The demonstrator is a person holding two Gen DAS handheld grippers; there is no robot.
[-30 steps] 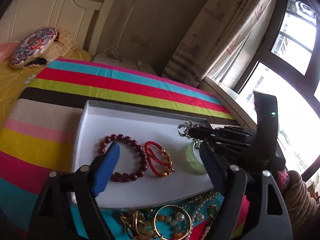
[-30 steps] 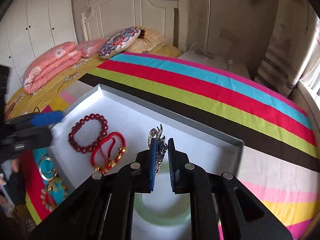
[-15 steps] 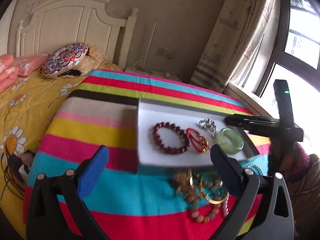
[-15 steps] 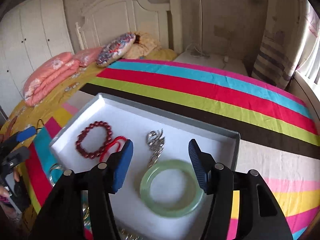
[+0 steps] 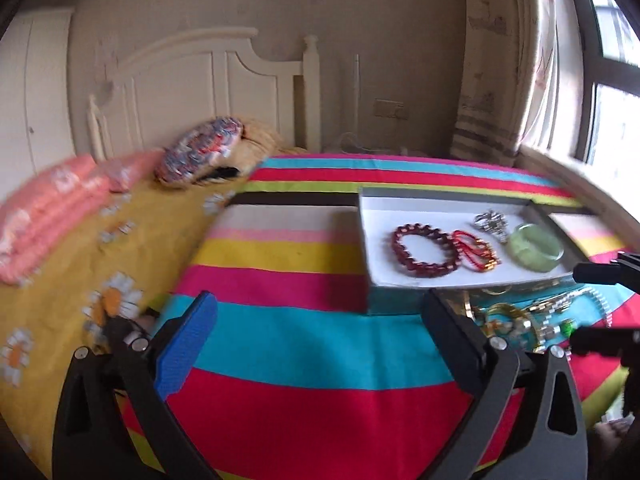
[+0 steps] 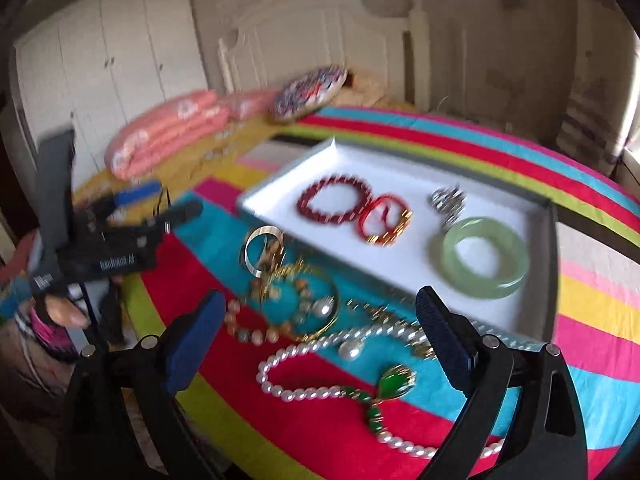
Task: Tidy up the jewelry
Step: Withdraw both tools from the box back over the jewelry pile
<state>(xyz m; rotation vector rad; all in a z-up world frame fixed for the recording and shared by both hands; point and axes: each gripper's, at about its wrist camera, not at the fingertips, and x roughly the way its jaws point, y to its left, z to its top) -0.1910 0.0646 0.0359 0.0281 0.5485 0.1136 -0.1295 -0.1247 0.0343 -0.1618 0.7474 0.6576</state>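
A white tray (image 6: 276, 188) lies on the striped bedspread and also shows in the left wrist view (image 5: 372, 240). It holds a dark red bead bracelet (image 6: 334, 200), a red cord bracelet (image 6: 384, 218), a silver brooch (image 6: 448, 200) and a green jade bangle (image 6: 484, 258). Loose jewelry lies in front of the tray: a gold bangle (image 6: 262, 248), a gold bracelet with pearls (image 6: 296, 304) and a pearl necklace with a green pendant (image 6: 340, 380). My right gripper (image 6: 320, 344) is open and empty above the loose pile. My left gripper (image 5: 320, 344) is open and empty, left of the tray.
The bed's yellow sheet (image 5: 80, 264) carries pink folded bedding (image 5: 52, 216) and a patterned cushion (image 5: 200, 156). A white headboard (image 5: 200, 84) stands behind. A curtain and window (image 5: 560, 60) are at the right. The left gripper's body shows in the right wrist view (image 6: 104, 248).
My right gripper let go of the silver brooch in the tray, opened and pulled back over the loose pile. My left gripper drew back and to the left of the tray.
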